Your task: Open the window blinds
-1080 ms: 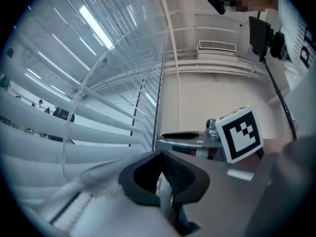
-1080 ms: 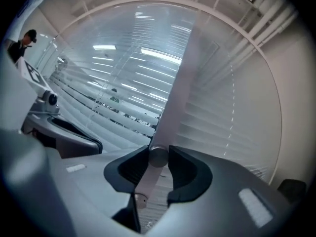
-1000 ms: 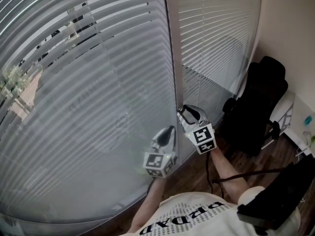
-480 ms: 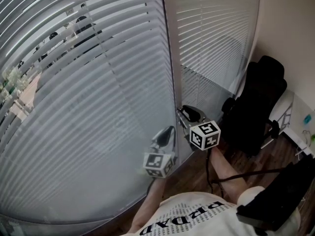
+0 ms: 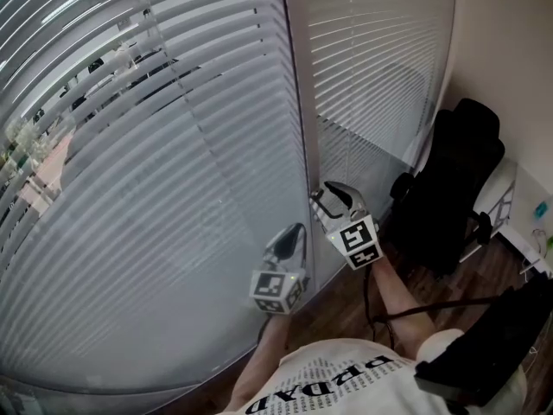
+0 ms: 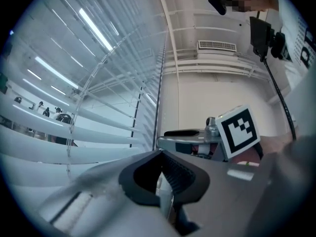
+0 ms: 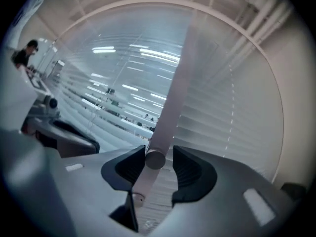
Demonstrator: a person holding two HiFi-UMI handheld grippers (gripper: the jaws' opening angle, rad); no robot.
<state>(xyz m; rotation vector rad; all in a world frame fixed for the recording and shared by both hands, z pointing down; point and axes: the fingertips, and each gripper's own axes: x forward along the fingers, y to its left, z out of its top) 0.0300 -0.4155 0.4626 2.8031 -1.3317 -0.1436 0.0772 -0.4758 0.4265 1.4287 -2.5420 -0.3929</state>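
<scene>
Two slatted window blinds hang ahead: a wide left one (image 5: 155, 188) and a narrower right one (image 5: 371, 59), with a pale upright frame (image 5: 298, 102) between them. The left blind's slats are tilted enough that the outdoors shows through at the upper left. My right gripper (image 5: 324, 195) (image 7: 159, 153) is at the frame. A pale tilt wand (image 7: 170, 98) runs down between its jaws and ends in a round tip (image 7: 155, 159). The jaws are opening, with a gap beside the wand. My left gripper (image 5: 298, 229) (image 6: 160, 154) is just left and lower, its pads together at the tips, and I see nothing held.
A black office chair (image 5: 454, 180) stands close on the right against the beige wall. A dark bag (image 5: 492, 344) sits on the person's right side at the bottom right. Wood floor (image 5: 346, 309) runs below the blinds. A cable (image 5: 432, 305) trails across it.
The right gripper's marker cube rolled to one side and then back. Both hands stayed where they were. The left blind shows slightly more of the outdoors at the upper left.
</scene>
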